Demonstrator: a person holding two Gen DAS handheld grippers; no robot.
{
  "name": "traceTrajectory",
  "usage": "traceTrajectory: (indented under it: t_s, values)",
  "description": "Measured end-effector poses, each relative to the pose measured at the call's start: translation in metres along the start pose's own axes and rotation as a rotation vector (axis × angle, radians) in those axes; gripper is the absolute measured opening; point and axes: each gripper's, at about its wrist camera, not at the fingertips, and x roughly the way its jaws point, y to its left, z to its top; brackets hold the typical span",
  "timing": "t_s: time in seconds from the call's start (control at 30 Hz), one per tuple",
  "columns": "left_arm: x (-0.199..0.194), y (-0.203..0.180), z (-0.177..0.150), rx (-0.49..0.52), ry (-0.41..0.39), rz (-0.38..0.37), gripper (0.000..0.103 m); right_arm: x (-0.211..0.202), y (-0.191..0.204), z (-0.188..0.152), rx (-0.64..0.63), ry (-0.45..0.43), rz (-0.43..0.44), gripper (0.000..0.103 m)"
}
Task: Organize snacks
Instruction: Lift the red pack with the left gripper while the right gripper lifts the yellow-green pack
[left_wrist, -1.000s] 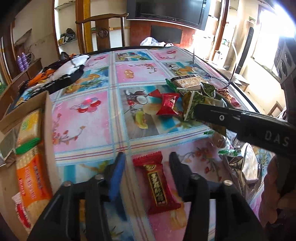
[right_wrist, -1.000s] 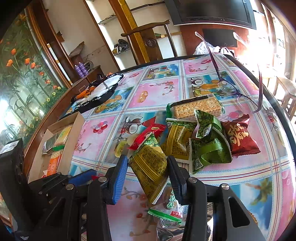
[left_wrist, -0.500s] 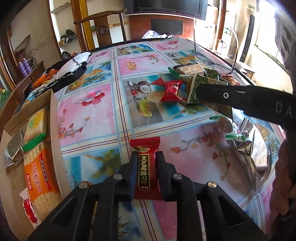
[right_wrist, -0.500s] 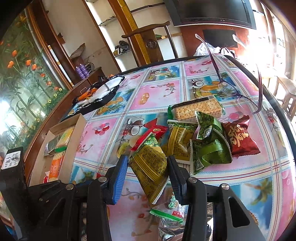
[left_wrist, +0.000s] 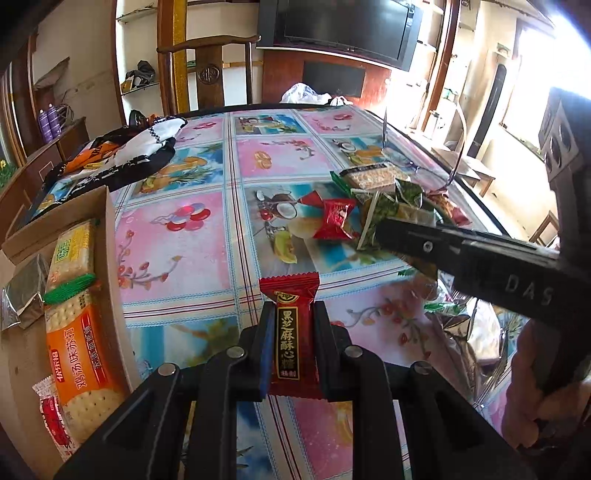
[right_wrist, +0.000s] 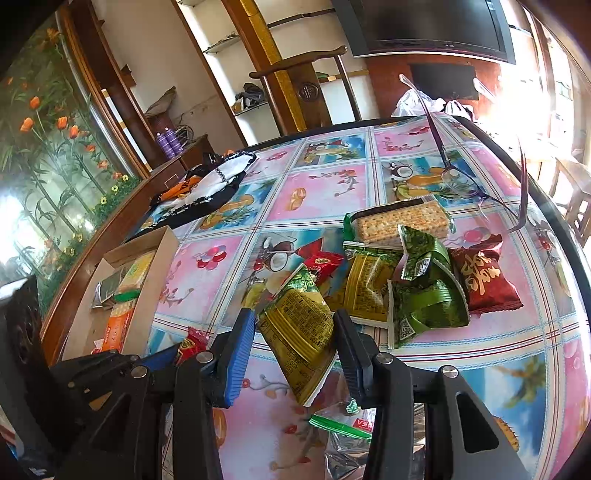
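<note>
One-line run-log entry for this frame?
left tongs: shut on red candy bar | right tongs: shut on olive snack packet | cardboard box: partly filled

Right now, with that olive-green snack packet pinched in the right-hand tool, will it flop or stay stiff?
Probably floppy: the olive-green packet hangs tilted between the right tool's pads, its lower corner drooping. It seems light, since a side pinch holds it. The glossy wrapper may be slippery.

- Left wrist view: low and close over the table, angled down along its fingers, facing the far chair.
- Right wrist view: same heading, slightly rightward.
- Shared: cardboard box, snack pile, television.
</note>
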Motion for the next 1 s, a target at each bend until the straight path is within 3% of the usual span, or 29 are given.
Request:
traceTrajectory:
  t_s: [0.43, 1.0]
  values:
    - [-0.013, 0.006, 0.004, -0.025, -0.037, -0.029, 0.018, 0.0, 0.01, -0.002, -0.025, -0.009, 0.016, 0.047]
    - [-0.038, 0.056, 0.016, -0.148, -0.102, -0.035, 0.018, 0.001, 0.032, -0.006, -0.011, -0.036, 0.062, 0.047]
